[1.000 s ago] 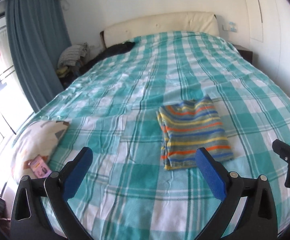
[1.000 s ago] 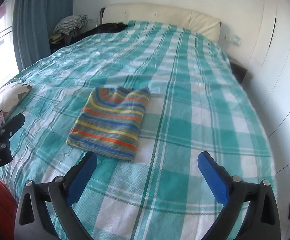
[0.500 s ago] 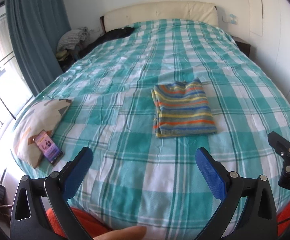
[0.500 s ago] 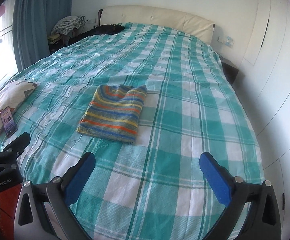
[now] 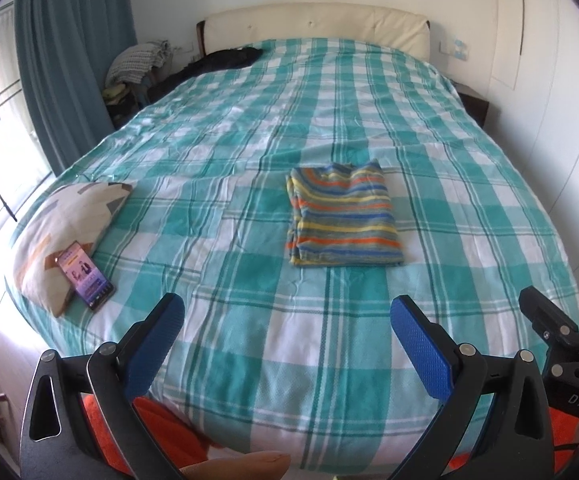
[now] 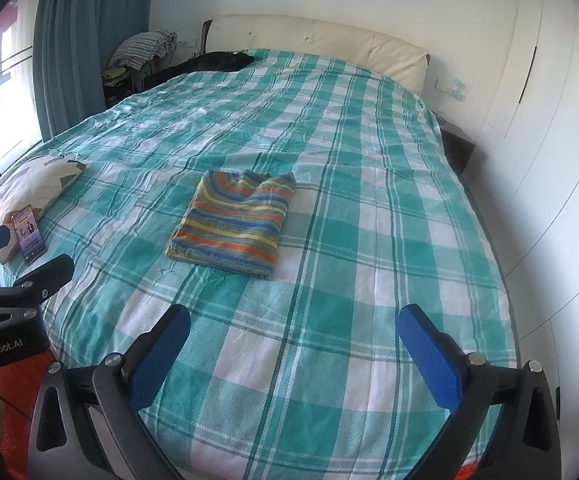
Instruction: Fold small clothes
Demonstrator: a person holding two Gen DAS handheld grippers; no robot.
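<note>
Both grippers hang over the foot of the bed, fingers spread wide and empty.

The left gripper (image 5: 287,320) and right gripper (image 6: 293,328) each show two blue fingers (image 5: 419,346) parted, gripping nothing, apart from the cloth. Beyond them, at about 12 o'clock on the teal checked bed (image 5: 249,340), the folded striped garment (image 5: 343,216) lies flat in a neat rectangle. At 9 o'clock a patterned pillow (image 5: 61,228) carries a phone (image 5: 85,274) at its near edge. Farthest, at 11 o'clock, dark clothing (image 5: 225,60) lies by the cream headboard (image 5: 313,24).
</note>
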